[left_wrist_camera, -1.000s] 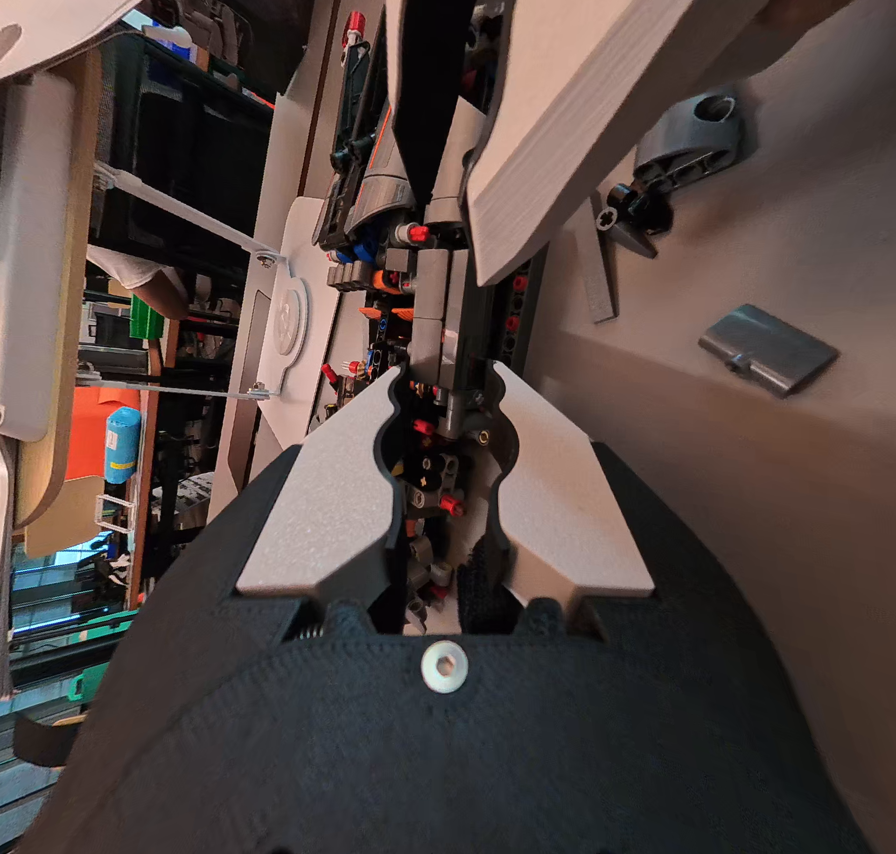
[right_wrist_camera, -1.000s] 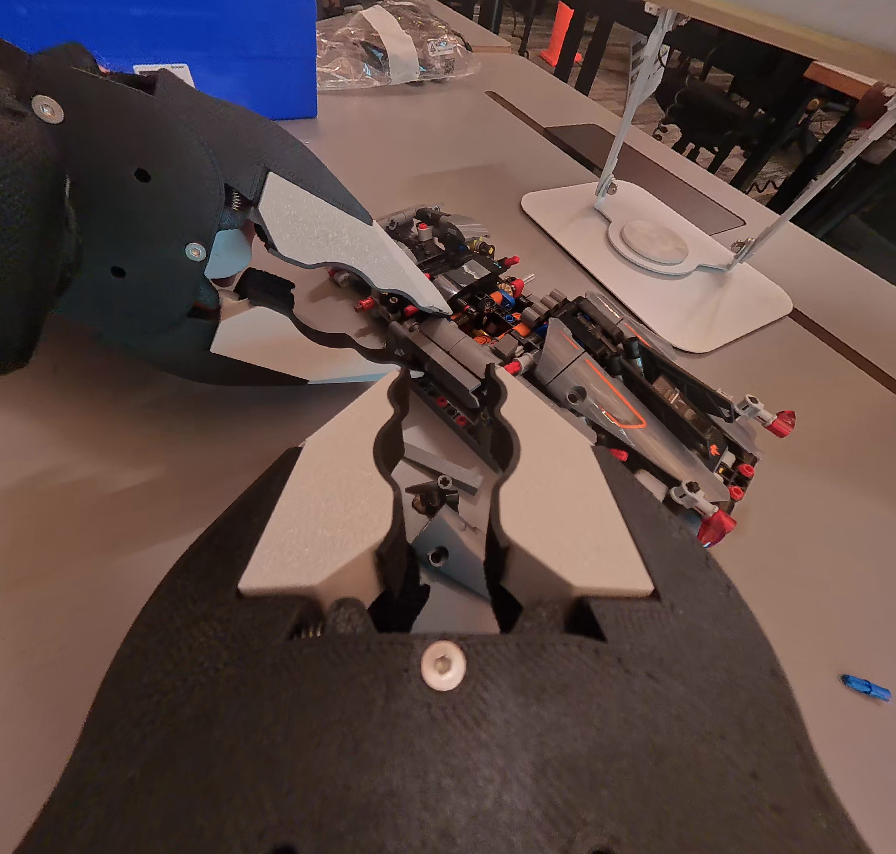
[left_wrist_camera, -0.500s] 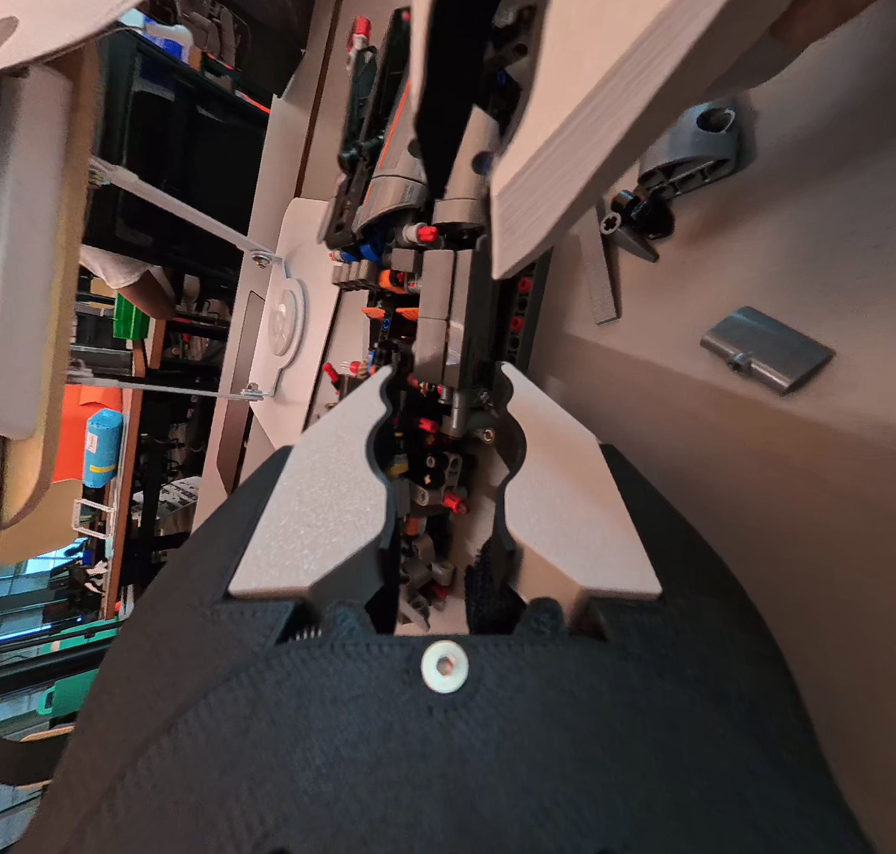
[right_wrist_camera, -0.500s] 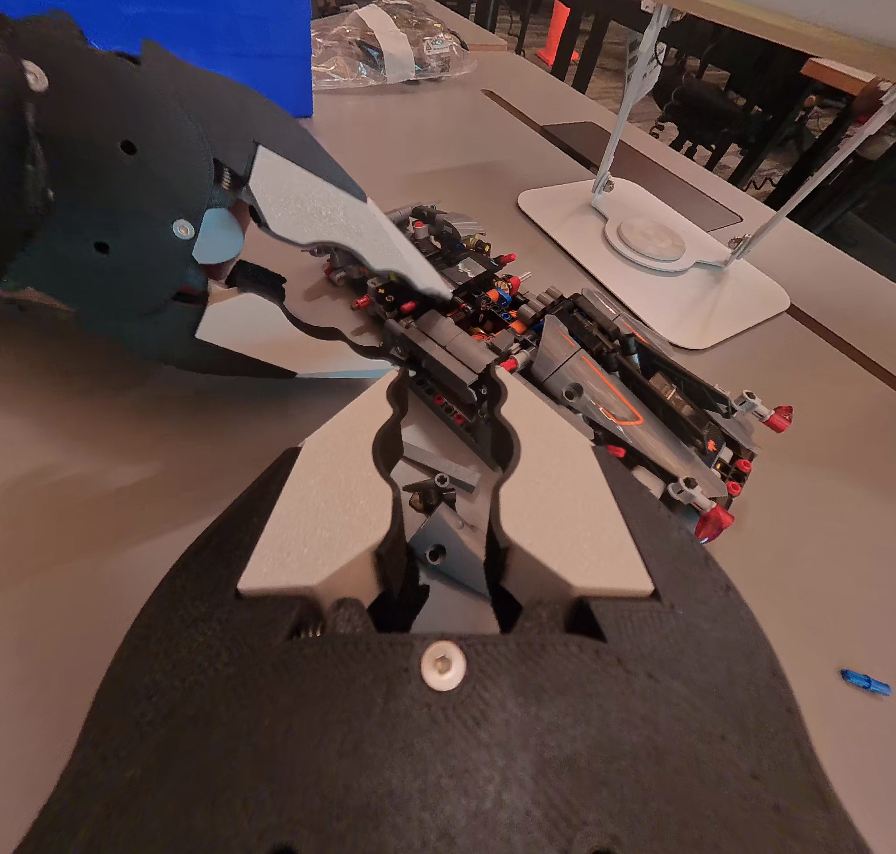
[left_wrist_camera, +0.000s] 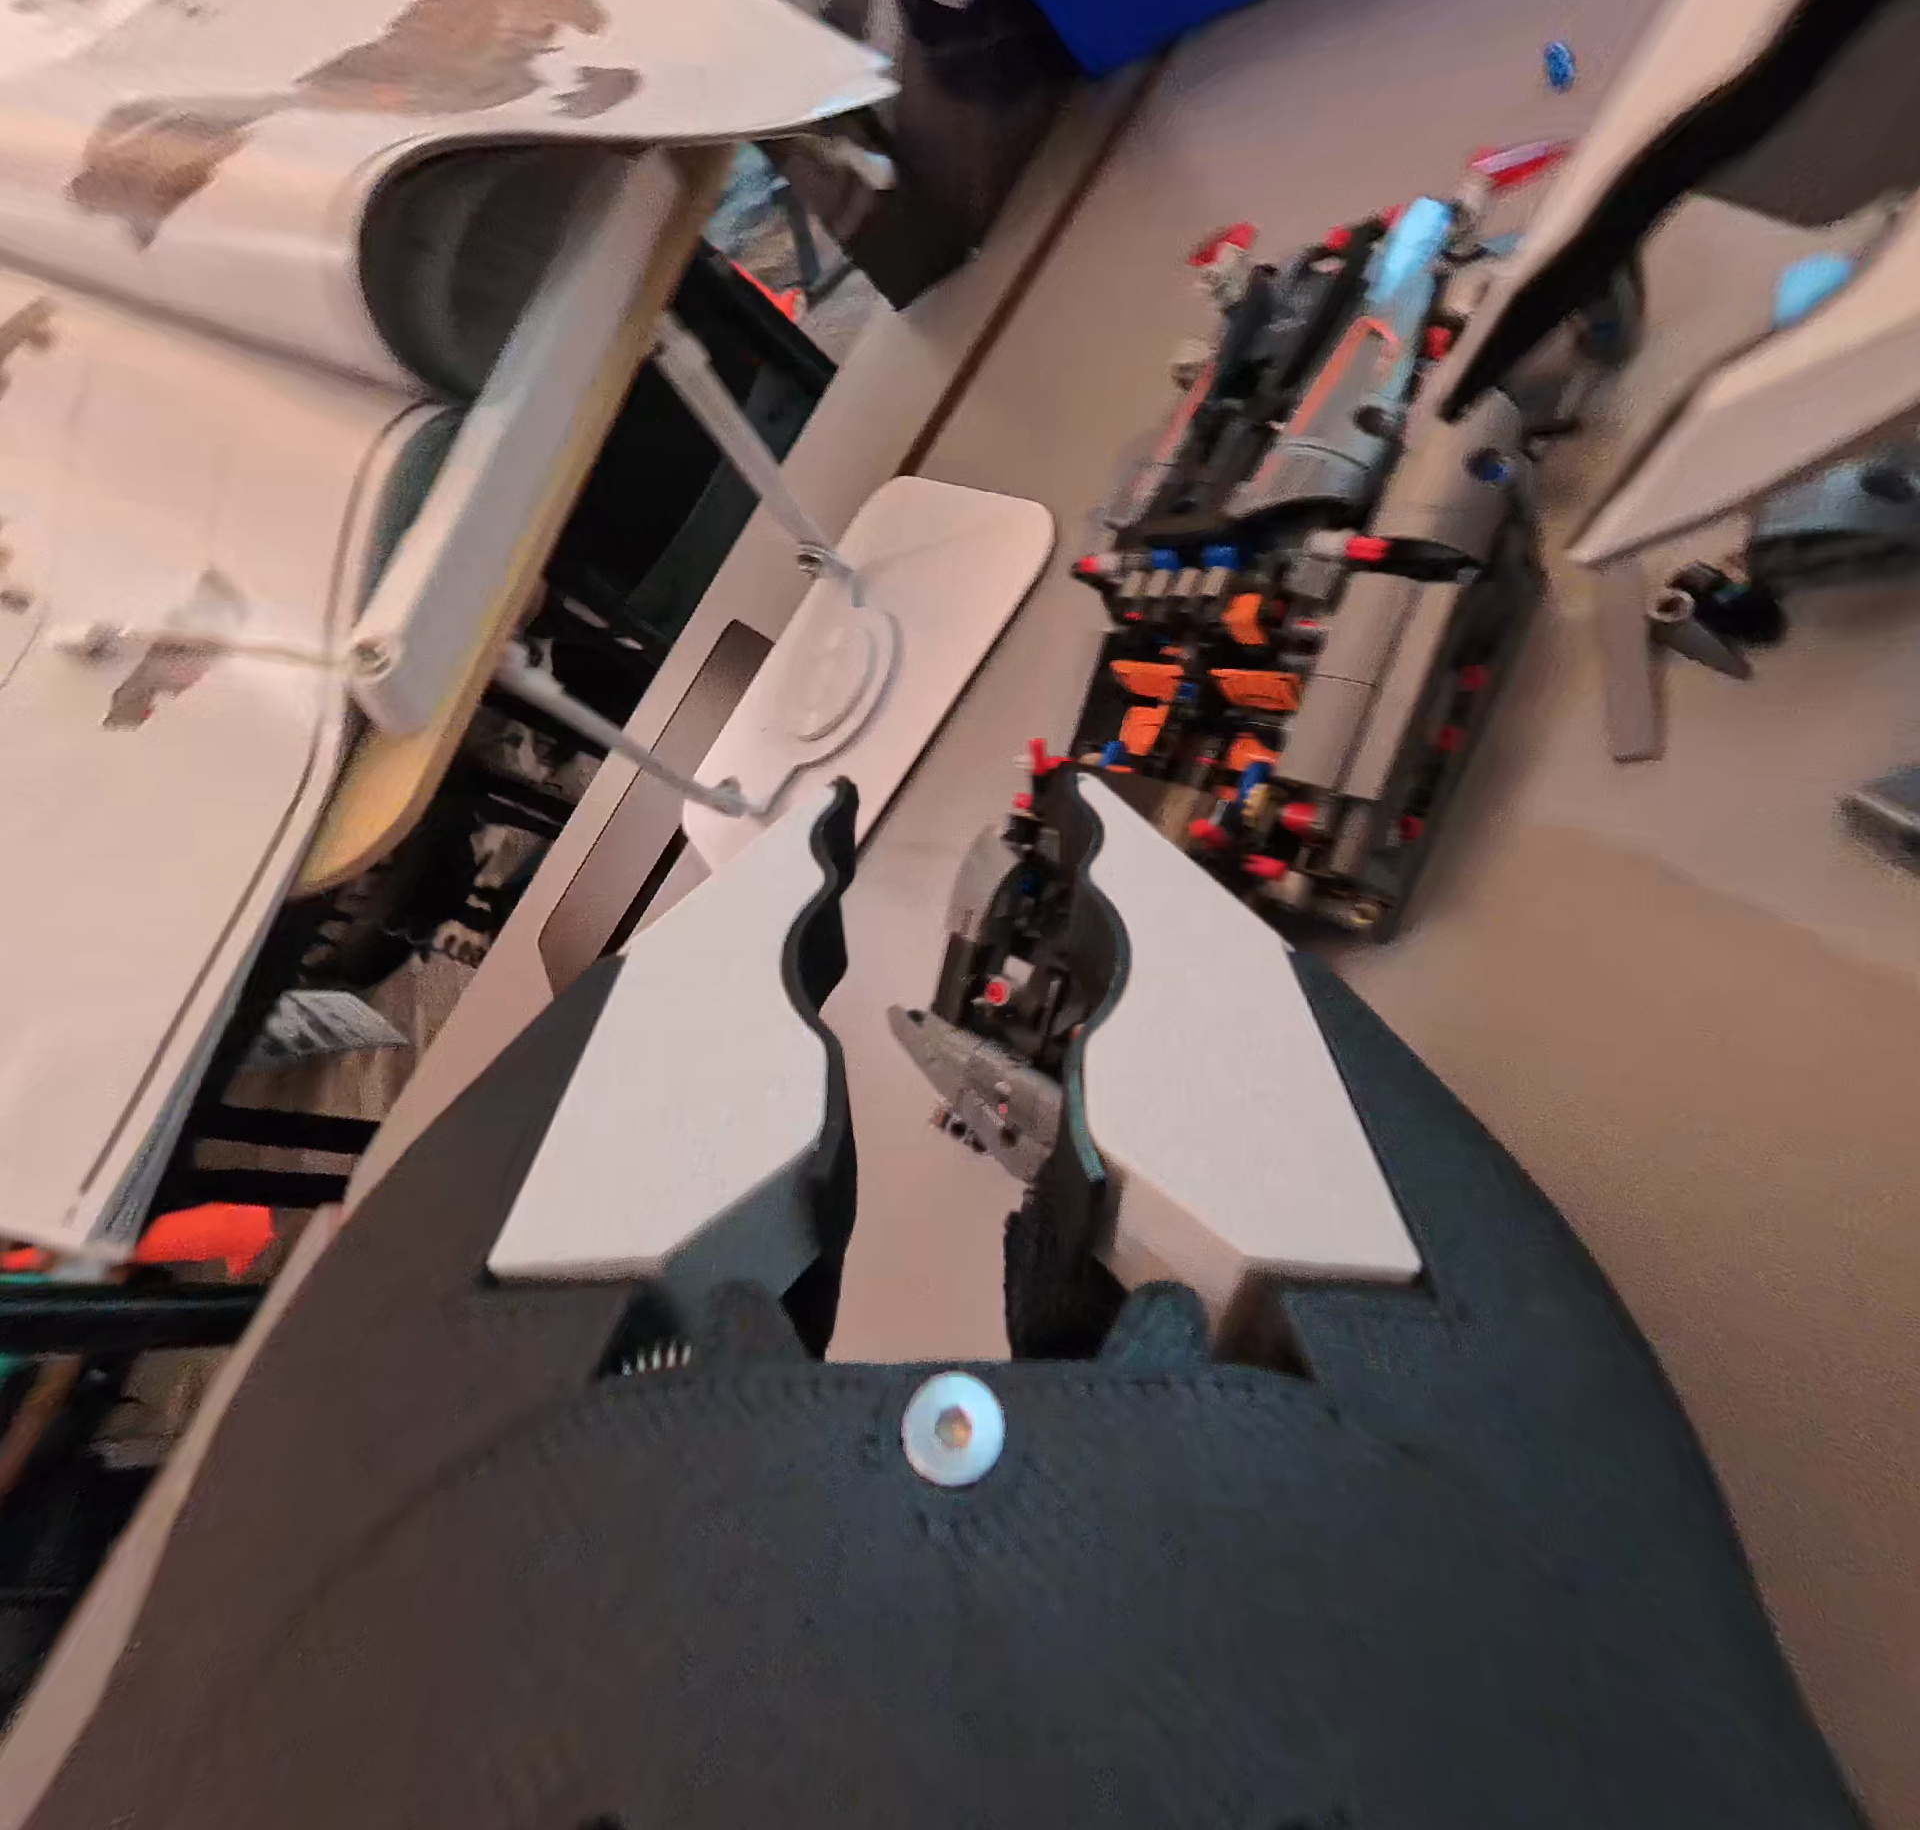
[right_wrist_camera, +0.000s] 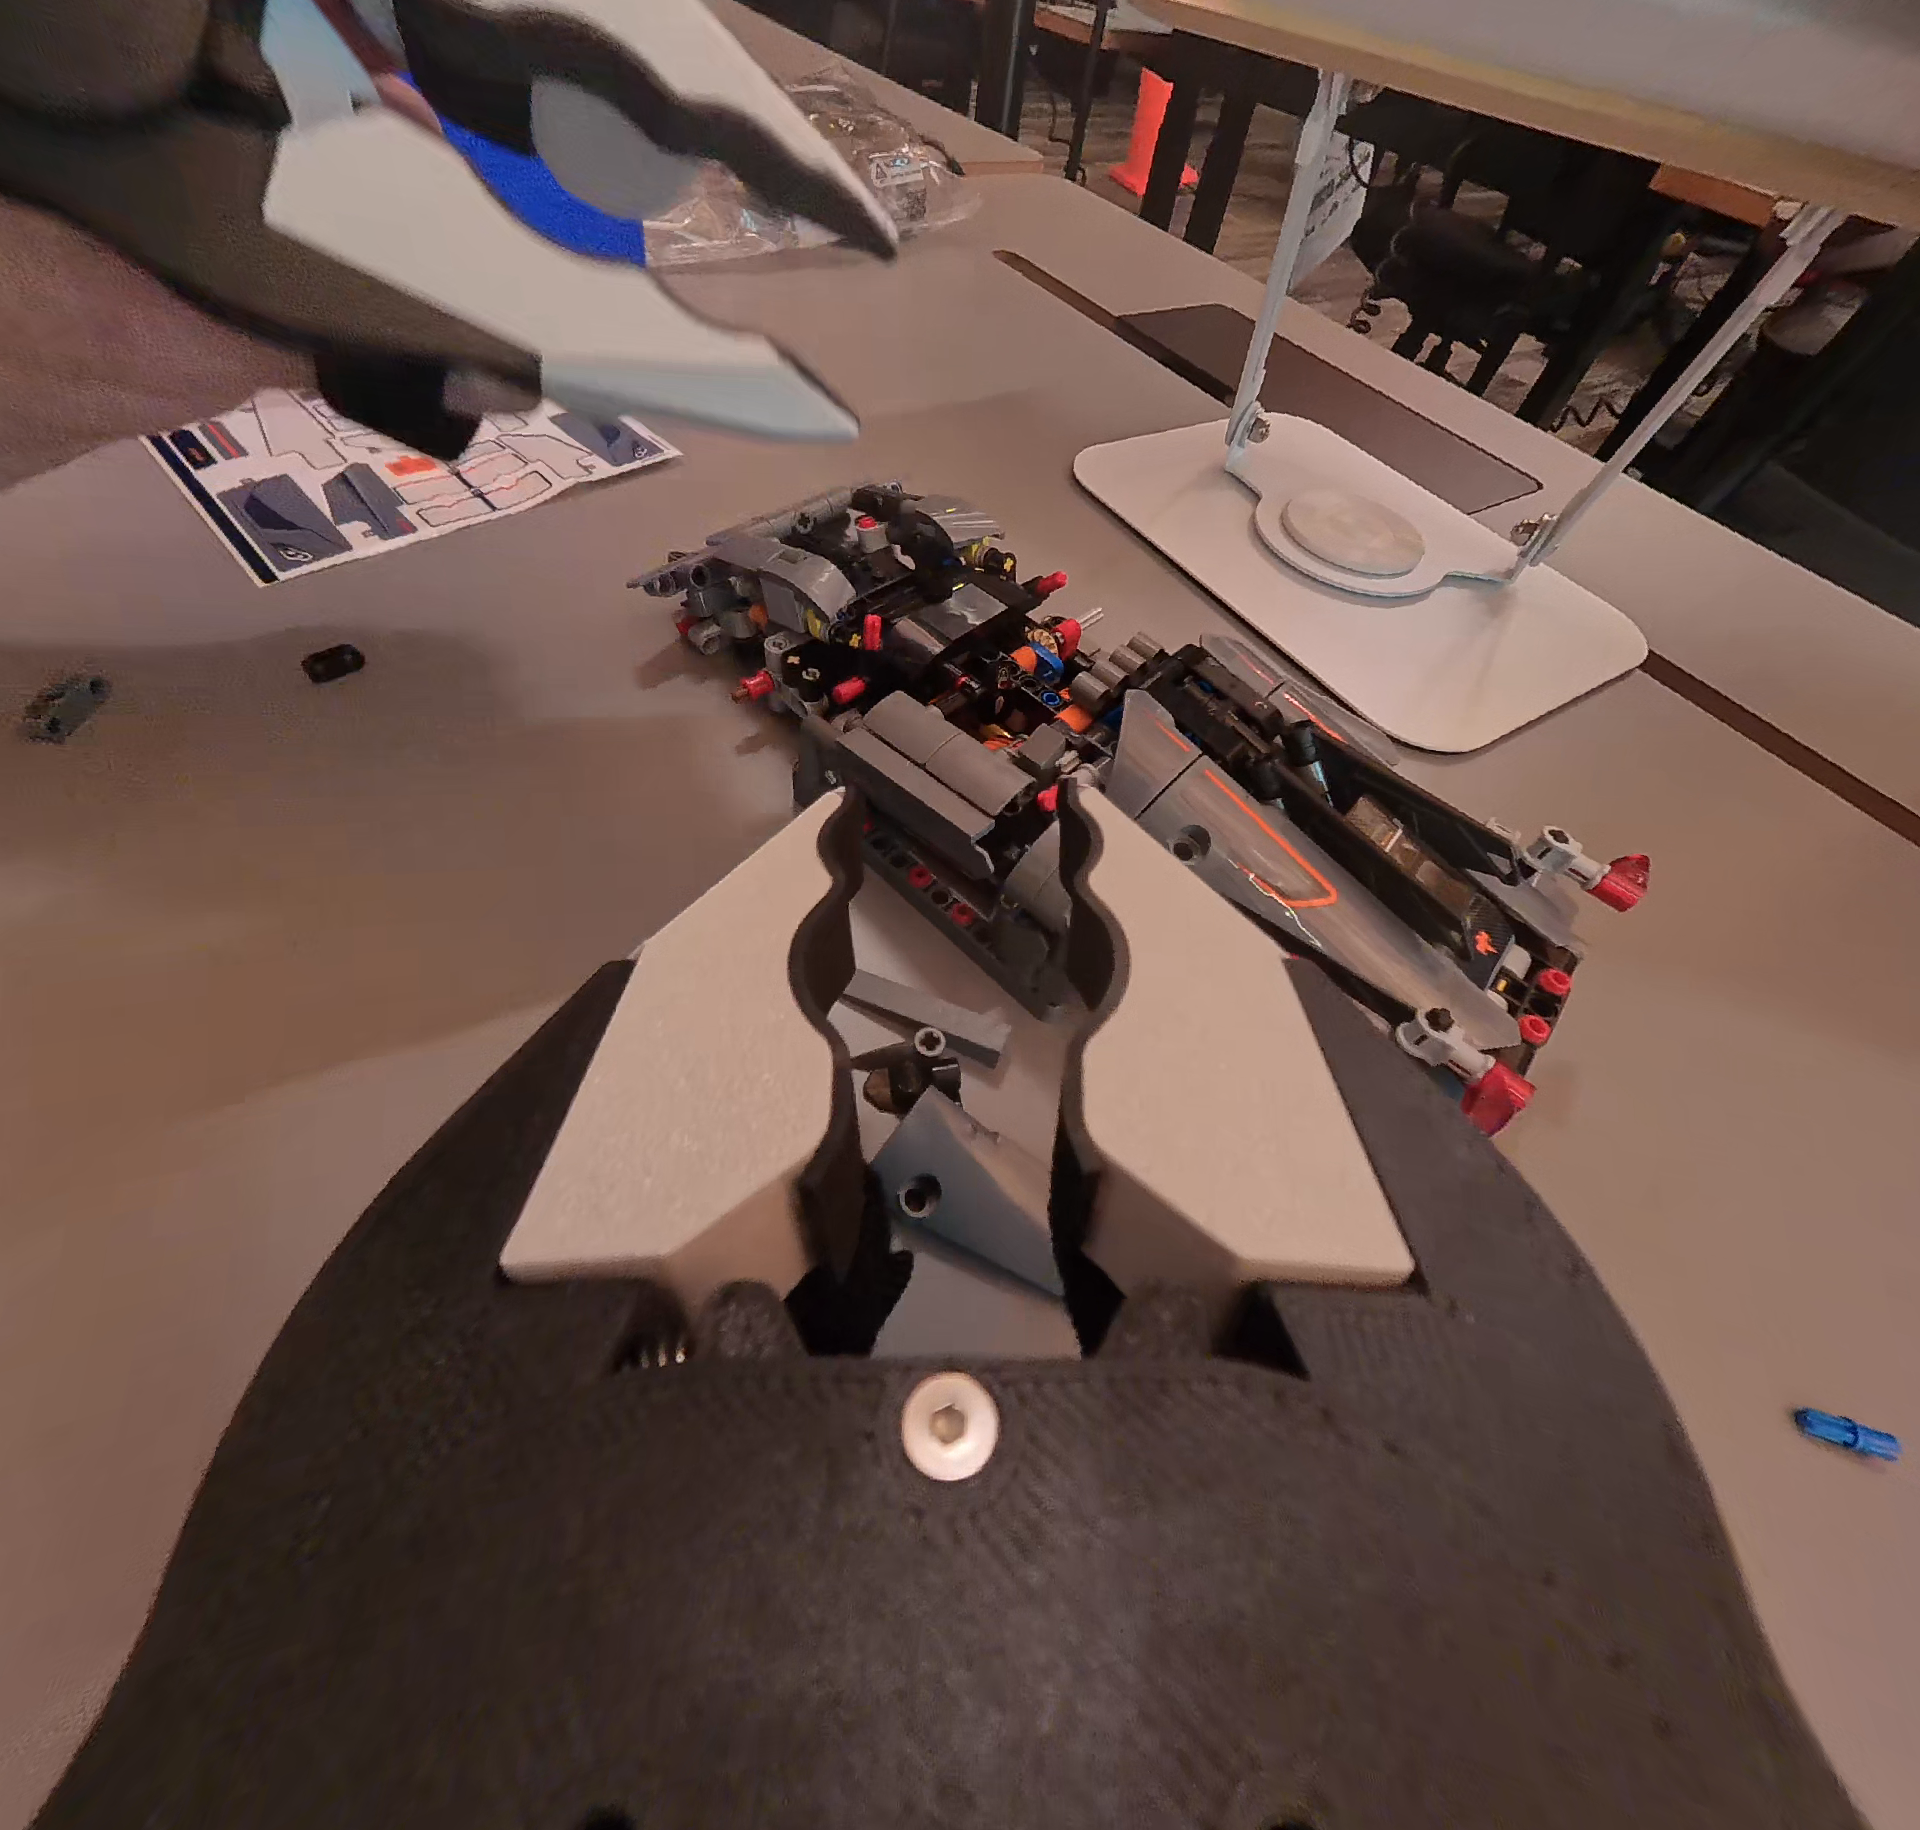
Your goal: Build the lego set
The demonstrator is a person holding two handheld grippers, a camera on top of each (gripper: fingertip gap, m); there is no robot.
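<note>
The dark grey lego car [right_wrist_camera: 1226, 824], with orange and red parts, lies on the grey table [right_wrist_camera: 416, 897]; it also shows in the left wrist view [left_wrist_camera: 1247, 637]. My right gripper [right_wrist_camera: 958, 798] is low, its jaws slightly apart and straddling the car's near side panel. Beneath it lie a grey wedge panel [right_wrist_camera: 956, 1198], a black connector [right_wrist_camera: 914, 1063] and a flat grey strip [right_wrist_camera: 925, 1011]. My left gripper [left_wrist_camera: 966, 793] is open, empty and blurred, raised above the table short of the car's end. It also shows at the upper left of the right wrist view [right_wrist_camera: 873, 336].
A sticker sheet [right_wrist_camera: 416, 481] lies at the left. A white stand base [right_wrist_camera: 1351, 575] sits behind the car and carries open pages [left_wrist_camera: 312, 66]. A blue pin [right_wrist_camera: 1844, 1442], a small black piece [right_wrist_camera: 332, 661] and a grey piece [right_wrist_camera: 64, 705] lie loose. A blue bin [right_wrist_camera: 540, 191] and a plastic bag [right_wrist_camera: 862, 170] stand at the back. Measured from the fingertips, the black connector [right_wrist_camera: 914, 1063] is 7 cm or so from the right gripper and 15 cm from the left. Seen from the left wrist view [left_wrist_camera: 1701, 615] as well.
My left gripper has opened, let go of the car's end and lifted up and away. My right gripper stays at the car's side, and its jaws have widened slightly.
</note>
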